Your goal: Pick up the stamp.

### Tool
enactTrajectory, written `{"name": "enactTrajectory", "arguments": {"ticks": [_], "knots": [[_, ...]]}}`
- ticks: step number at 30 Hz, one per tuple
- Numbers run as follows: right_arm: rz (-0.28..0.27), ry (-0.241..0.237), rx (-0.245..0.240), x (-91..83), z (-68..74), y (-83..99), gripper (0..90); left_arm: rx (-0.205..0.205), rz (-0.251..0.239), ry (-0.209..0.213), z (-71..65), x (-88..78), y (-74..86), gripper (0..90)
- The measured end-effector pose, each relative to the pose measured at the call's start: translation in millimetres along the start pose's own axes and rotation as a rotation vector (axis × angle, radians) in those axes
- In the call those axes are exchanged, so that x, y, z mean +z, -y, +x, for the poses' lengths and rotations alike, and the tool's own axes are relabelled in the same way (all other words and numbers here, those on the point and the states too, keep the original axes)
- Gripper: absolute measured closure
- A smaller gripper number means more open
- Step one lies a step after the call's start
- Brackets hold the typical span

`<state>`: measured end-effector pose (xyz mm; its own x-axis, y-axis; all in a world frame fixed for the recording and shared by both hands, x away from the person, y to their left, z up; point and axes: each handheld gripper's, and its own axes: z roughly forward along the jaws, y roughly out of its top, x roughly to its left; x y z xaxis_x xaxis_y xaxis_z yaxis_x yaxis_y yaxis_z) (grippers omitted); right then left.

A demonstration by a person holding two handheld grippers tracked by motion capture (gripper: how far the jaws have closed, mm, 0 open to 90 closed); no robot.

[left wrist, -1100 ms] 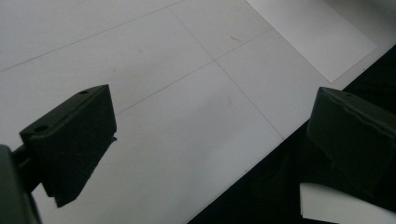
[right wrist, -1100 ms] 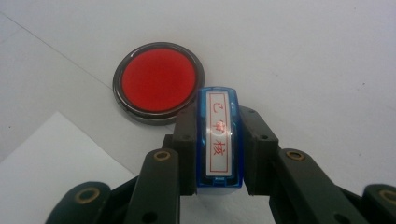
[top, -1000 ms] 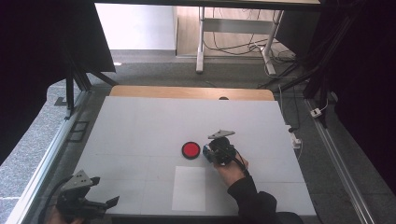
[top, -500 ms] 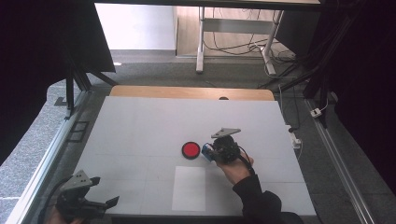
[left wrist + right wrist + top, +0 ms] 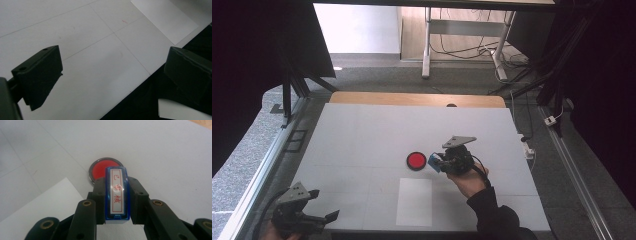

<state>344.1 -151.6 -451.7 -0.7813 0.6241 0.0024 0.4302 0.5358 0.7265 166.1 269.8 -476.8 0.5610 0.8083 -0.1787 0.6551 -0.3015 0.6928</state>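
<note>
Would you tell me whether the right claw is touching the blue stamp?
Touching. The right gripper view shows the right claw with both jaws pressed against the sides of the blue stamp.

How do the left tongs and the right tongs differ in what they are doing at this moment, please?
The right tongs are shut on a blue stamp, while the left tongs stand open with nothing between them. The right tongs sit mid-table beside the red ink pad; the left tongs are at the table's near left corner. Both have black jaws.
</note>
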Motion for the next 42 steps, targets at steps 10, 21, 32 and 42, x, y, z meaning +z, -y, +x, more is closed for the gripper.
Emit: {"name": "enactTrajectory", "arguments": {"ticks": [10,21,32,42], "knots": [[-0.044,-0.08,-0.037,-9.4,11.1,-3.6,71.0,0.0,-0.005,0.003,0.1,-0.4,0.2,2.0],[-0.058,-0.163,-0.119,-15.4,29.2,-8.2,71.1,-0.007,-0.009,0.014,1.2,-0.7,0.5,1.7],[-0.075,-0.241,-0.136,-18.2,35.4,-9.8,71.1,-0.01,-0.012,0.018,1.6,-1.1,0.6,1.8],[-0.083,-0.289,-0.174,-20.9,47.0,-12.1,71.1,-0.015,-0.013,0.023,2.3,-1.5,0.9,1.8]]}}
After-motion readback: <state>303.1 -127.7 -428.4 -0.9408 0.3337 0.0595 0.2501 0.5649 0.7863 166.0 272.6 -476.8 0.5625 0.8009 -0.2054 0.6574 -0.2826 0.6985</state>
